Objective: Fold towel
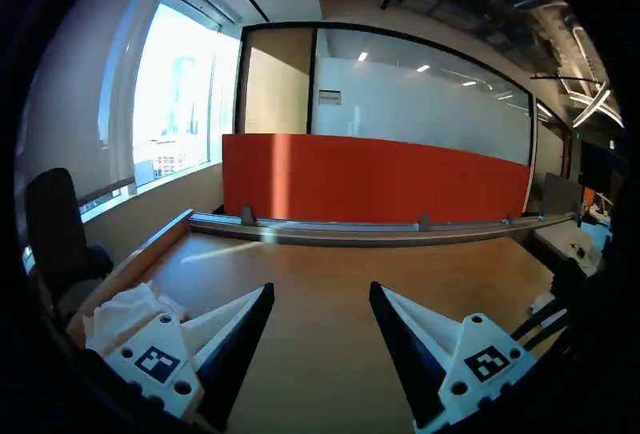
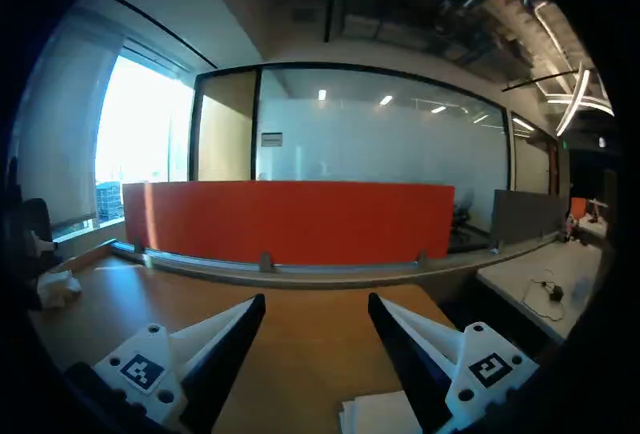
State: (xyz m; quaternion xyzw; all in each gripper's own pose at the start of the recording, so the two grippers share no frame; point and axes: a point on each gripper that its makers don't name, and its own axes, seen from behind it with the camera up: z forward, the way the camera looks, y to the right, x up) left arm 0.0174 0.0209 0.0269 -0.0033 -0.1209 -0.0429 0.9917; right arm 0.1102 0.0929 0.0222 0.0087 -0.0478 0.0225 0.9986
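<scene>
While both hand-held grippers hang above a long, light brown wooden desk (image 1: 336, 274), neither one holds anything.

In the left gripper view, the left gripper (image 1: 320, 288) has its two black-edged white fingers spread well apart, with bare desk between them. A crumpled white towel (image 1: 120, 314) lies at the near left of the desk, just beside and partly behind the left finger; whether the two touch cannot be told. A black office chair (image 1: 56, 234) stands to the left of the desk, below a bright window (image 1: 180, 98).

In the right gripper view, the right gripper (image 2: 316, 300) also has its fingers spread wide, pressing on nothing. A flat, folded white cloth stack (image 2: 376, 414) lies on the desk at the near edge, low between the fingers and closer to the right one. A crumpled white cloth heap (image 2: 60, 286) sits at the far left edge of the desk, well apart from the gripper; whether it is the same towel cannot be told.

Along the far side of the desk runs a low orange partition panel (image 1: 368, 178), set on a grey metal rail (image 1: 360, 230). Behind it stands a frosted glass wall (image 1: 416, 106). To the right, a white neighbouring desk (image 2: 528, 274) carries a thin dark cable (image 2: 548, 290).
</scene>
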